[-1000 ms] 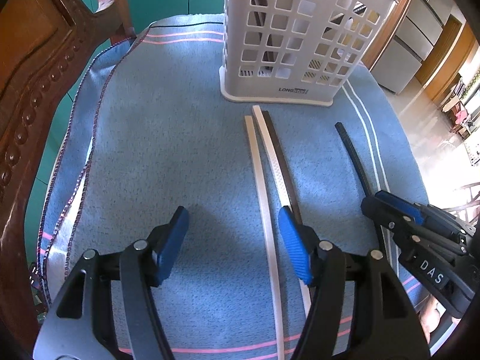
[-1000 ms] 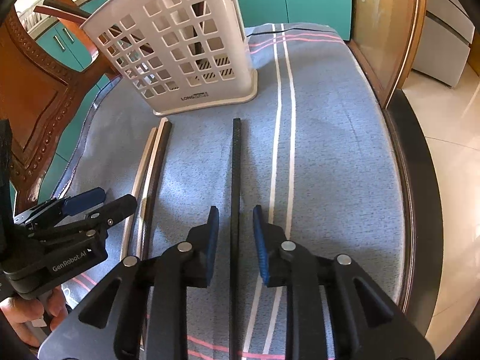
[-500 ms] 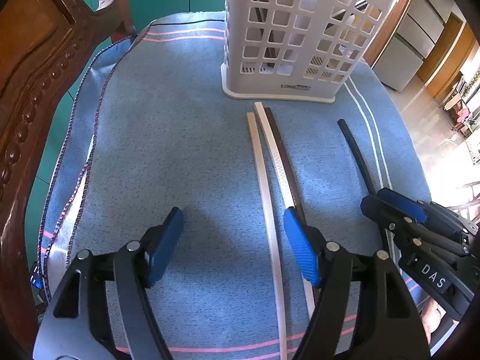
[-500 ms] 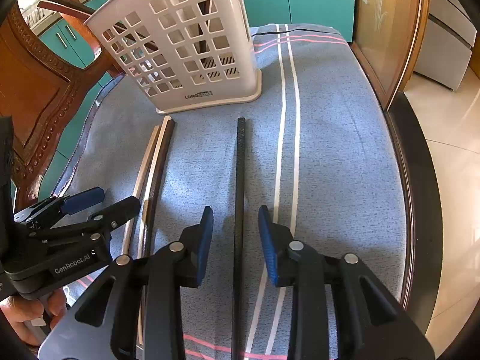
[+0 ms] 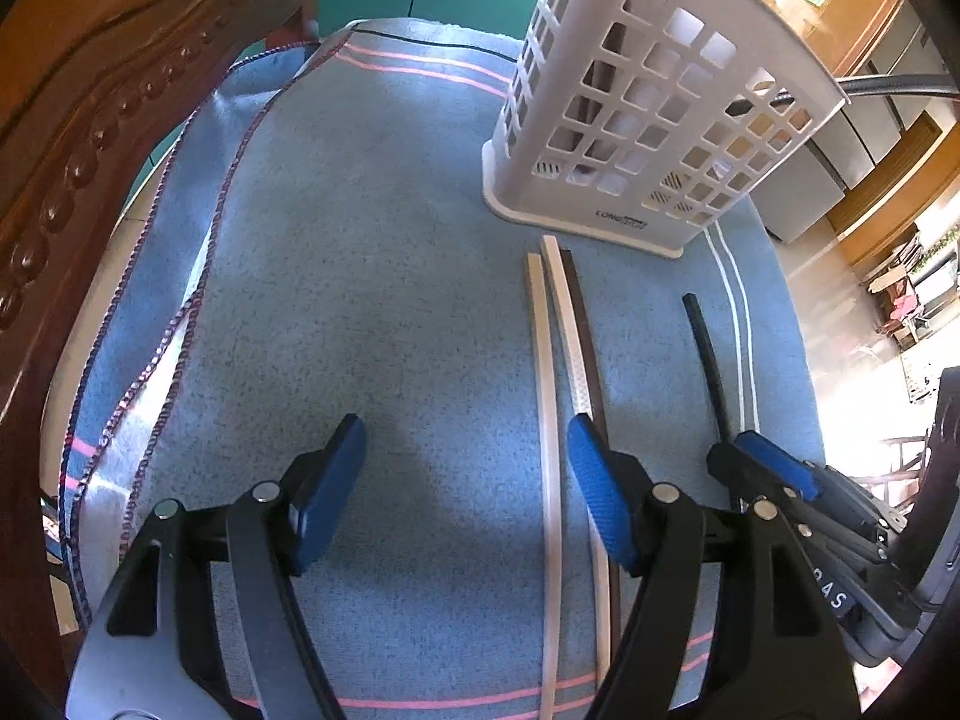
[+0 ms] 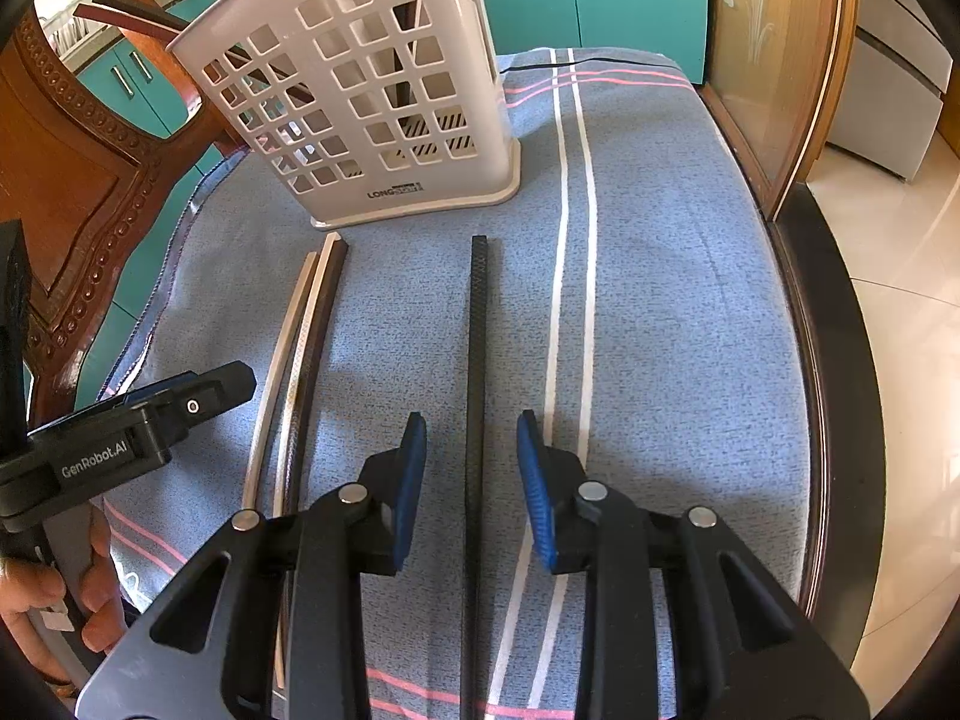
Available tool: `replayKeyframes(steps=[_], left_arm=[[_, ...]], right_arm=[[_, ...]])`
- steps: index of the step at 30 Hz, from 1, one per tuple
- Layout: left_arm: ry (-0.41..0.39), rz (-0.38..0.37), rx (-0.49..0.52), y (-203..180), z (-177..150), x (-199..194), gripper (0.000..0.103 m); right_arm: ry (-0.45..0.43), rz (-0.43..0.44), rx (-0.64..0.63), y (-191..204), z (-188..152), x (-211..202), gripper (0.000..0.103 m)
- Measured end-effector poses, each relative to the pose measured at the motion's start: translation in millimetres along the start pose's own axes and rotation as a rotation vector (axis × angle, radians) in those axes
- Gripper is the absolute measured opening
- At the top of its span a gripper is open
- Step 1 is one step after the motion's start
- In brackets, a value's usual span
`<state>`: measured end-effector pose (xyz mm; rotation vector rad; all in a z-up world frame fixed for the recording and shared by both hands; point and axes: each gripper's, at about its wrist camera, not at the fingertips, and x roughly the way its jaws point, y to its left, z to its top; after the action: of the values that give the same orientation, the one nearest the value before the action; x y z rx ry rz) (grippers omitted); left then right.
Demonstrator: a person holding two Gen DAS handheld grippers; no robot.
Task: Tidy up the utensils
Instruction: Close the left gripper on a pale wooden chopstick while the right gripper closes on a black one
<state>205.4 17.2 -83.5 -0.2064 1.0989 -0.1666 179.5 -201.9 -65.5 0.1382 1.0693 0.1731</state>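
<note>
A white lattice utensil basket [image 5: 648, 120] [image 6: 366, 96] stands at the back of a blue cloth and holds a few dark sticks. In front of it lie a cream stick [image 5: 543, 396] [image 6: 282, 354], a white stick [image 5: 573, 360] and a dark brown stick [image 5: 585, 330] [image 6: 315, 348] side by side. A black stick [image 6: 477, 372] [image 5: 708, 360] lies to their right. My left gripper [image 5: 462, 480] is open and empty; its right pad is over the white and brown sticks. My right gripper [image 6: 471, 480] is open and straddles the black stick without gripping it.
A carved wooden chair back [image 5: 90, 120] stands along the left. The blue striped cloth [image 6: 690, 312] covers the table; its dark rim [image 6: 822, 420] curves along the right. A wood and glass panel [image 6: 774, 60] stands at the back right.
Both grippers have drawn back slightly from the basket. The right gripper's jaws have opened wider around the black stick. The sticks have not moved.
</note>
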Motion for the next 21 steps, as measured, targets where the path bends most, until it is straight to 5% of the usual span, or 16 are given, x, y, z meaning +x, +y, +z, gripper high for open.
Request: replayKeyframes(steps=[8, 16, 21], left_arm=[[-0.004, -0.002, 0.028, -16, -4, 1, 0.070], [-0.016, 0.179, 0.199, -52, -10, 15, 0.072], [-0.015, 0.175, 0.188, -58, -7, 18, 0.065]], right_arm=[[0.000, 0.001, 0.000, 1, 0, 0, 0.031], [0.000, -0.003, -0.002, 0, 0, 0, 0.031], [-0.009, -0.026, -0.031, 3, -1, 0, 0.031]])
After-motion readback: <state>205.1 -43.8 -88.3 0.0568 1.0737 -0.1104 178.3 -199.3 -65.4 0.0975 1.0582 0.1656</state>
